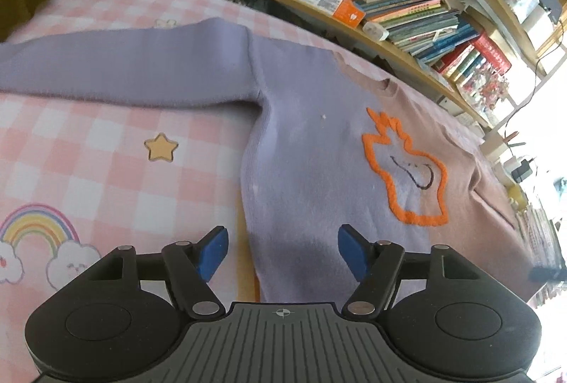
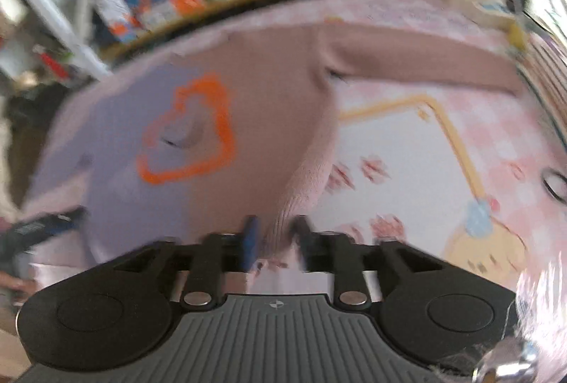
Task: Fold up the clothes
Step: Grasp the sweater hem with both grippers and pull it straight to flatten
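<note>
The lilac-and-mauve knit sweater with an orange-outlined figure [image 1: 319, 152] lies spread flat on the pink checked bedsheet [image 1: 88, 142], sleeves out: no fold made yet. The left claw [image 1: 281, 250] gapes empty over its hem; the right claw [image 2: 274, 241] straddles its hem edge, seemingly unclamped.

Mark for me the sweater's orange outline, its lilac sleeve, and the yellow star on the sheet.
orange outline [image 1: 387, 186]: left wrist view, on its left stitched edge.
lilac sleeve [image 1: 124, 64]: left wrist view, mid-length of the spread sleeve.
yellow star [image 1: 161, 148]: left wrist view, centre of the star print.
</note>
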